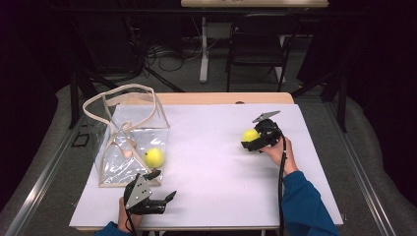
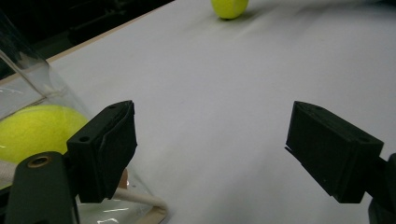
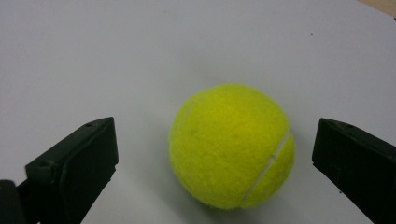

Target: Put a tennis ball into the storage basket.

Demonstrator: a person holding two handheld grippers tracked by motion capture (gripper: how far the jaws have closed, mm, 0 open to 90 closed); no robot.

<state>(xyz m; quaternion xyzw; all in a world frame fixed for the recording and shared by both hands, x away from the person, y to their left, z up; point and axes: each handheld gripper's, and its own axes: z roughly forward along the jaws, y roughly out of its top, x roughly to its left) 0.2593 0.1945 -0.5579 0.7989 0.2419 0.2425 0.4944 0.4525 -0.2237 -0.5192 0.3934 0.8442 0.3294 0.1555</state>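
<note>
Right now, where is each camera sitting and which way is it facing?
High view: above the person's side, looking forward and down on the table; both forearms and hands enter below.
Left gripper view: rides the left gripper, beside the clear bag; jaws open.
Right gripper view: rides the right gripper; jaws flank the tennis ball, which all three views share.

table, white-covered | on it: clear bag, tennis ball

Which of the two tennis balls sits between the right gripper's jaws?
The bare tennis ball on the white table cover, framed by the open right gripper. The other ball lies inside the clear bag.
</note>
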